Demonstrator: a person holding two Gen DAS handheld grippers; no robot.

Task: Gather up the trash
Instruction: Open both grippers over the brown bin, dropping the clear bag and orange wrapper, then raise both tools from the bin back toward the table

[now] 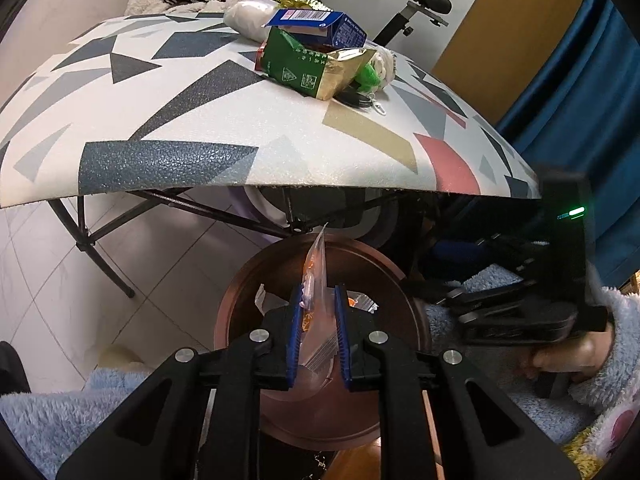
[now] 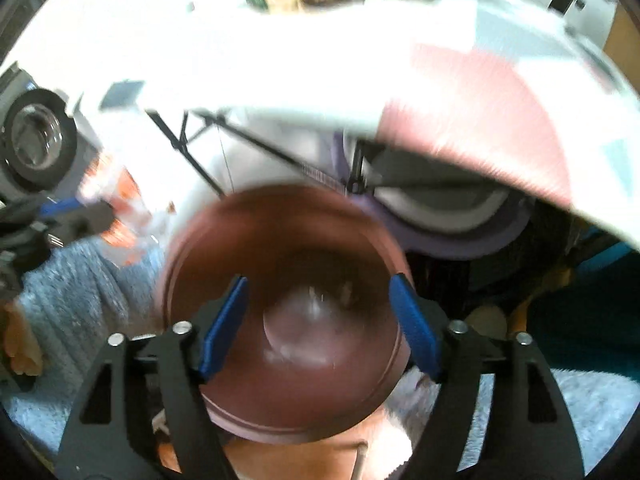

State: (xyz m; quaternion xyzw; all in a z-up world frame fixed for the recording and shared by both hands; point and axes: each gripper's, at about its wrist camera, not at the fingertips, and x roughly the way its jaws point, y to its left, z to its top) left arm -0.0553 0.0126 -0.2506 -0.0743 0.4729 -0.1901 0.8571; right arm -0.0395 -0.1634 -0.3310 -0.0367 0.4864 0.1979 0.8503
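My left gripper (image 1: 319,294) is shut on a clear plastic wrapper with orange print (image 1: 316,276) and holds it over a round brown bin (image 1: 240,304) that has scraps in it. The wrapper also shows in the right wrist view (image 2: 124,204), blurred, at the left. My right gripper (image 2: 318,284) is open and empty, right above the bin (image 2: 288,248). The right gripper body shows in the left wrist view (image 1: 520,312) at the right. On the table (image 1: 200,120) lie a green and gold bag (image 1: 316,68) and a blue carton (image 1: 316,24).
The folding table's black legs (image 1: 104,248) stand left of the bin. A white wad (image 1: 250,16), a green object (image 1: 368,76) and keys (image 1: 364,102) lie by the bags. Clothes are piled behind. A blue curtain (image 1: 580,92) hangs at the right.
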